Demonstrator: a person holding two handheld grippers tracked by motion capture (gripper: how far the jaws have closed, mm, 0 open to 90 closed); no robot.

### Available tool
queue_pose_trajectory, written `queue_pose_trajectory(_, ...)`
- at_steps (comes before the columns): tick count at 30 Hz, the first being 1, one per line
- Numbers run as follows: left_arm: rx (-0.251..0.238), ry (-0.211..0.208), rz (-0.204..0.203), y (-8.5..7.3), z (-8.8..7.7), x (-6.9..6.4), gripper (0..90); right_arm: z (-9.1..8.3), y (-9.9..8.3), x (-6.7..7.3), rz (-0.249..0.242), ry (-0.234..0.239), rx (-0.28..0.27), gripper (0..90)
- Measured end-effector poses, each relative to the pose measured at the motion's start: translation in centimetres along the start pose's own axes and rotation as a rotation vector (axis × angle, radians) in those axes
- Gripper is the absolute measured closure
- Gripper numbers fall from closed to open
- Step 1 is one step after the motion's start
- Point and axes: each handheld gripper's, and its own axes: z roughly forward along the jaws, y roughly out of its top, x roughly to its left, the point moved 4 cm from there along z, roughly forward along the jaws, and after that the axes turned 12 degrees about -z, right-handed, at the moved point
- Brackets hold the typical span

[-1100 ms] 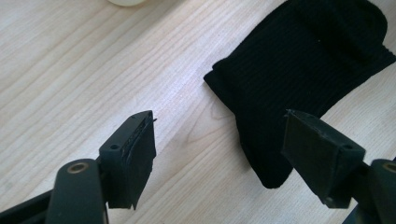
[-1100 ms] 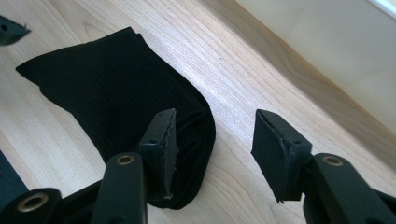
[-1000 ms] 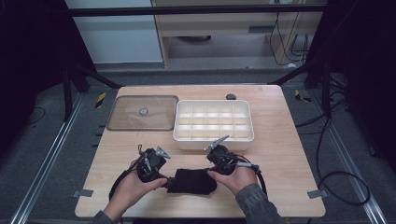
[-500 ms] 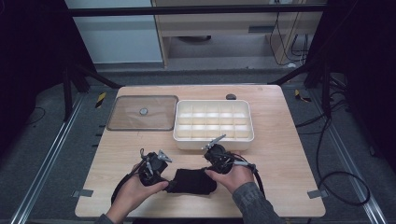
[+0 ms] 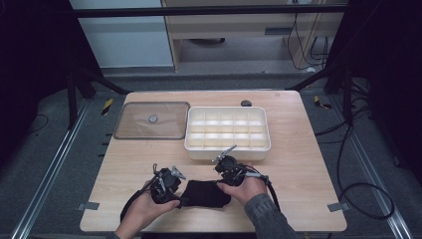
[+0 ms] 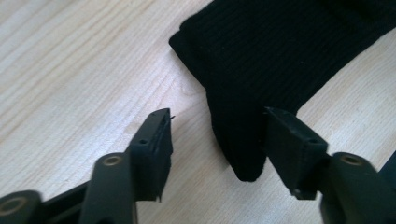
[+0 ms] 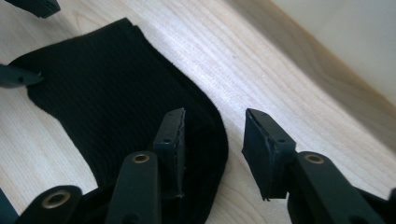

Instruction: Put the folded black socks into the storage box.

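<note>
- Black knit cloth lies flat on the table, just in front of the white divided box.
- To do it well: I get both tips low, straddle each end's edge, then pinch evenly.
- My left gripper: jaws have just been closing, still half open around the cloth's corner, not clamped.
- My right gripper: jaws closing too, cloth edge between them, no pinch yet.

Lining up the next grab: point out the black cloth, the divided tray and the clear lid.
black cloth [image 5: 205, 193], high view, middle of the fabric.
divided tray [image 5: 227, 148], high view, near white wall.
clear lid [image 5: 164, 124], high view, flat panel right of its knob.
</note>
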Motion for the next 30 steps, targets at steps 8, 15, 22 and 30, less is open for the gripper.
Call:
queue_pose_trajectory(8,0.022,-0.023,0.005,-0.4,0.2,0.0,48.9,0.2,-0.8,0.8,-0.020,0.029,0.029,56.0)
queue_pose_trajectory(15,0.026,-0.038,-0.001,-0.6,0.6,0.0,61.4,0.3,-1.4,1.0,-0.022,0.041,0.041,56.3)
queue_pose_trajectory(22,0.027,-0.043,0.018,-0.5,0.6,0.1,77.0,0.2,-1.5,1.6,-0.033,0.047,0.040,64.1)
queue_pose_trajectory(30,0.019,-0.046,0.021,-0.4,0.2,0.9,81.3,0.0,-1.4,2.1,-0.052,0.053,0.031,60.3)
